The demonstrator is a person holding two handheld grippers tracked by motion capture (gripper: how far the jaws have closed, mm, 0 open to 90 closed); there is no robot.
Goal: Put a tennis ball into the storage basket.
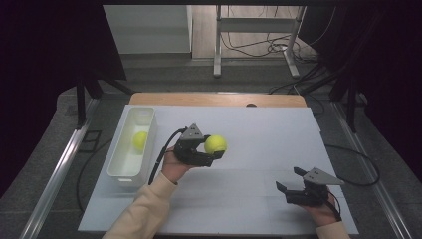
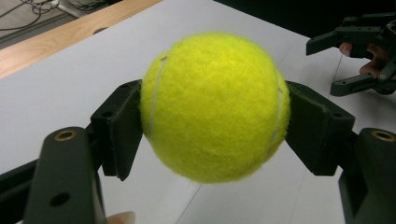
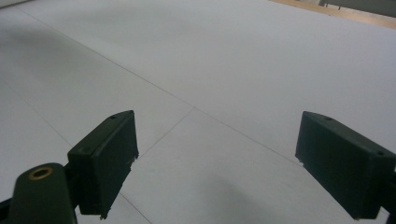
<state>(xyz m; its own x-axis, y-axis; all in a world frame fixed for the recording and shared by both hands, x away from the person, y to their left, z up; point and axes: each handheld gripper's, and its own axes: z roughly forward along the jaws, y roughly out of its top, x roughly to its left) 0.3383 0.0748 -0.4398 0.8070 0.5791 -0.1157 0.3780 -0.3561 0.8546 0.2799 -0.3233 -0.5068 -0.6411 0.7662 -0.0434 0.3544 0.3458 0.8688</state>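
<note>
My left gripper (image 1: 215, 149) is shut on a yellow tennis ball (image 1: 215, 144) and holds it just above the white table top, near the middle. In the left gripper view the tennis ball (image 2: 215, 105) sits squeezed between both black jaws. A second yellow tennis ball (image 1: 140, 140) lies inside the white bin (image 1: 123, 172) at the table's left. My right gripper (image 1: 291, 178) rests low at the front right, open, with nothing between its fingers (image 3: 105, 158); bare white surface lies ahead of it.
The white sheet (image 1: 259, 124) covers most of the table, with a wooden strip (image 1: 214, 99) along the far edge. A black cable (image 1: 356, 154) loops off the right side. Beyond the table stand a metal frame and floor cables (image 1: 271, 47).
</note>
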